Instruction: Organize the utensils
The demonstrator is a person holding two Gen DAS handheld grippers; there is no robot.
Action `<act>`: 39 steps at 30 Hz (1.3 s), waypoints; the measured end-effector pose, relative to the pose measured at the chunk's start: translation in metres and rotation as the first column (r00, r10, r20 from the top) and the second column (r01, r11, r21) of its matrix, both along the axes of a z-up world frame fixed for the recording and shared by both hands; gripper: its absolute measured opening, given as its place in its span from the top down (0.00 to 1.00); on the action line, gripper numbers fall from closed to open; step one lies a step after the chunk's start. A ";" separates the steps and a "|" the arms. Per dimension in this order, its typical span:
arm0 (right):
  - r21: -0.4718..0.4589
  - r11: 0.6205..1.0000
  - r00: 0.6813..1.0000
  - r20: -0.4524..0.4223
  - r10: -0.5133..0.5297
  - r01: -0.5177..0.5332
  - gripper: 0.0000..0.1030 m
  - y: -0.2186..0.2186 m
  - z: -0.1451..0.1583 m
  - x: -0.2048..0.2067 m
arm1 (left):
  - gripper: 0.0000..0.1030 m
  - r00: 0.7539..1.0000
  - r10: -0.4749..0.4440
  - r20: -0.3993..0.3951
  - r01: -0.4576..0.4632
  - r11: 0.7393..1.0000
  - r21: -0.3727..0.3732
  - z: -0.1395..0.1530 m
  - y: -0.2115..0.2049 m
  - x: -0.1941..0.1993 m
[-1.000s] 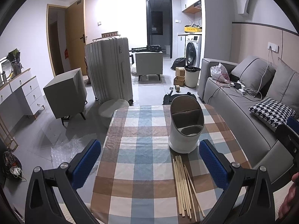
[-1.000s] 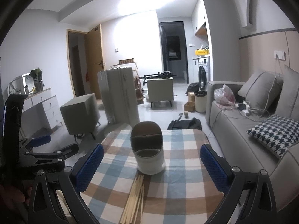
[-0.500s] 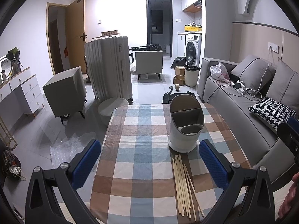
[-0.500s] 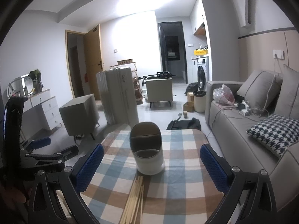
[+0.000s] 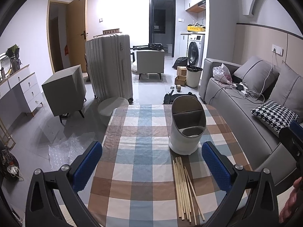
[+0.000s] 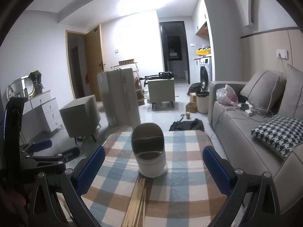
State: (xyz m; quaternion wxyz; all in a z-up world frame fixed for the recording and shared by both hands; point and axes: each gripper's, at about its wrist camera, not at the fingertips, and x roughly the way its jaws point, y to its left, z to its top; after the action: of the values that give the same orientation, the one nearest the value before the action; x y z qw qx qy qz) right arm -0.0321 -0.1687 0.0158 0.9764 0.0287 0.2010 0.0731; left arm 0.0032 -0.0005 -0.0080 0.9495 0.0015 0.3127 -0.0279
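Left tongs point(image 5: 151, 162): spread wide, nothing between the blue pads, low centre of the left wrist view, above the checked bench point(image 5: 136, 151).
Chopsticks point(image 5: 184, 187): loose bundle flat on the bench, lower right of centre in the left wrist view, lower centre in the right wrist view point(image 6: 137, 202); far tips just short of the holder's base.
Handling, chopsticks: likely light, stiff, thin wood; smooth and prone to roll or fan apart; probably best pinched across the middle of the bundle, or a few sticks at a time, to keep them from tipping.
Holder point(image 5: 187, 126): white, divided, upright, right of centre; compartments appear empty; probably light enough to tip if knocked at the rim.
Right tongs point(image 6: 153, 164): released too, wide apart, framing the holder point(image 6: 150, 151), holding nothing.
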 end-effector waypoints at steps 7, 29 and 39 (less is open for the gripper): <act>0.036 0.999 0.998 -0.063 0.008 -0.006 0.00 0.000 -0.016 0.019 | 0.01 0.998 0.015 -0.067 -0.016 1.000 -0.016 -0.011 0.006 0.022; -0.046 0.977 0.647 -0.755 0.103 -0.209 0.65 0.053 -0.210 0.156 | 0.01 0.879 0.073 -0.472 -0.112 0.992 -0.057 -0.103 0.050 0.110; -0.129 0.947 0.592 -0.803 0.074 -0.294 0.81 0.067 -0.235 0.163 | 0.01 0.860 0.087 -0.503 -0.135 0.989 -0.059 -0.108 0.062 0.116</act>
State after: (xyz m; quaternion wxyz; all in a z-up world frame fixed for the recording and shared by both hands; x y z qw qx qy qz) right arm 0.1310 -0.1021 -0.2196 0.7702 -0.0854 0.6189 0.1284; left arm 0.1194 0.0614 -0.1160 0.8354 -0.0677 0.5453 0.0132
